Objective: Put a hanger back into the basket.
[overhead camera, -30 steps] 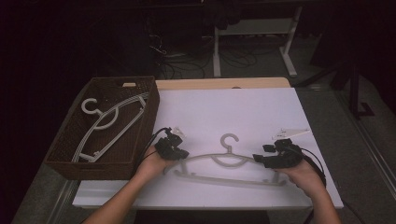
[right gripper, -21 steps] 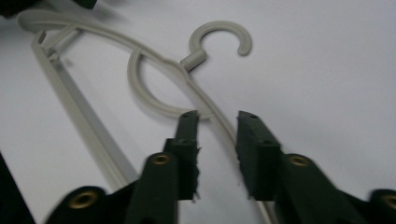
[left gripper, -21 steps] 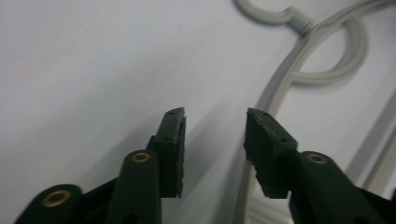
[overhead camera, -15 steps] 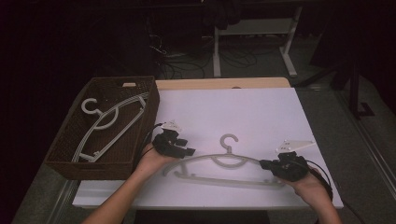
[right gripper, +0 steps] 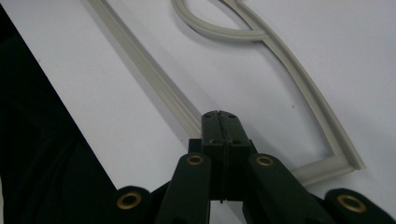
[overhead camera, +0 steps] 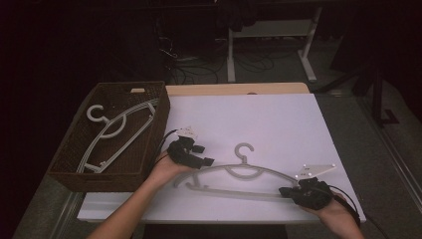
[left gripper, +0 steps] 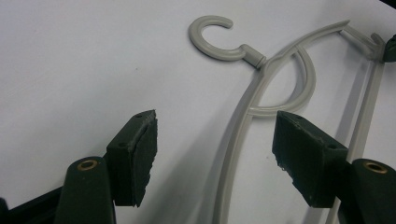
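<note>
A grey plastic hanger [overhead camera: 244, 162] lies flat on the white table [overhead camera: 259, 114], hook pointing away from me. My left gripper [overhead camera: 203, 155] is at its left shoulder. Its jaws have just been opening and now stand open [left gripper: 215, 135]. The hanger's arm [left gripper: 243, 116] runs between them, touching neither pad. My right gripper [overhead camera: 284, 190] is at the hanger's lower right corner, near the table's front edge. Its jaws are shut pad to pad [right gripper: 219, 116] over the bottom bar [right gripper: 145, 70]. I see nothing between the pads.
A dark wicker basket [overhead camera: 99, 175] stands at the table's left edge with a second grey hanger [overhead camera: 117, 127] lying in it. Beyond the hook the white surface stretches to the far edge. Dark floor, cables and table legs lie behind.
The left jaws have opened off the hanger's arm. The right gripper has shut and moved toward the near edge, to the hanger's lower right corner. The hanger has stayed put.
</note>
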`<control>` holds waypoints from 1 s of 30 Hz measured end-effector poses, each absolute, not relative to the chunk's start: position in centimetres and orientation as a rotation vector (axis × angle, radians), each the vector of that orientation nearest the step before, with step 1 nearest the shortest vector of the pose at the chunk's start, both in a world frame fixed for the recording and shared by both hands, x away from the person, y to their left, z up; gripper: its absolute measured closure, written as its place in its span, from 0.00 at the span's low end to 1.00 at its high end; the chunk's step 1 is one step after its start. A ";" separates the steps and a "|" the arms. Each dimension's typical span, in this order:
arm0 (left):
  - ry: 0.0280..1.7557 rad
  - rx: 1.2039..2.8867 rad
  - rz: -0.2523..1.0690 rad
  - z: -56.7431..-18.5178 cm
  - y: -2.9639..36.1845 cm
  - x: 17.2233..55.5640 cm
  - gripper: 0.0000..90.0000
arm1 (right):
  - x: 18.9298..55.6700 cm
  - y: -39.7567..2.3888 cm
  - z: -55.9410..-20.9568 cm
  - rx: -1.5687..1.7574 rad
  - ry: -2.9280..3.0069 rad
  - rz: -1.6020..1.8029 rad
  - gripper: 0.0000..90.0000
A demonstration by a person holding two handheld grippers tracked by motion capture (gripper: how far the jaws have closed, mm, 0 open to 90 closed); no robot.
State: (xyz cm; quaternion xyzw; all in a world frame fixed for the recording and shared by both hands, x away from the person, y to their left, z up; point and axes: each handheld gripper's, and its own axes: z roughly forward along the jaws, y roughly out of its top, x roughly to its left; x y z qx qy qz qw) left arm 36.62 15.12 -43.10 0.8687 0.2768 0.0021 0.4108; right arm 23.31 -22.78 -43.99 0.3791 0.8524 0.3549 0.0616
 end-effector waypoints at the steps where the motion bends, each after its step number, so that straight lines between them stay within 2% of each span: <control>1: 0.691 2.190 0.003 -43.1 15.0 36.7 0.35 | 23.3 -22.8 -44.1 1.144 2.584 1.071 0.99; 5: 0.643 2.230 0.027 -43.3 14.1 36.8 0.35 | 23.4 -22.5 -44.6 1.137 2.629 1.011 0.99; 11: 0.542 2.299 -0.005 -43.9 12.3 36.6 0.39 | 23.5 -22.4 -45.0 1.145 2.649 0.986 0.99; 16: 0.481 2.367 -0.019 -44.8 10.8 36.5 0.47 | 23.6 -22.4 -45.1 1.147 2.649 0.994 0.99; 21: 0.418 2.442 0.036 -45.0 9.9 36.4 0.55 | 23.6 -22.5 -45.1 1.153 2.651 1.004 0.99; 25: 0.393 2.478 0.083 -44.8 9.5 36.3 0.66 | 23.6 -22.6 -45.2 1.157 2.650 1.013 0.99; 30: 0.337 2.512 0.123 -44.7 9.0 36.1 0.72 | 23.6 -22.6 -45.2 1.157 2.650 1.015 0.99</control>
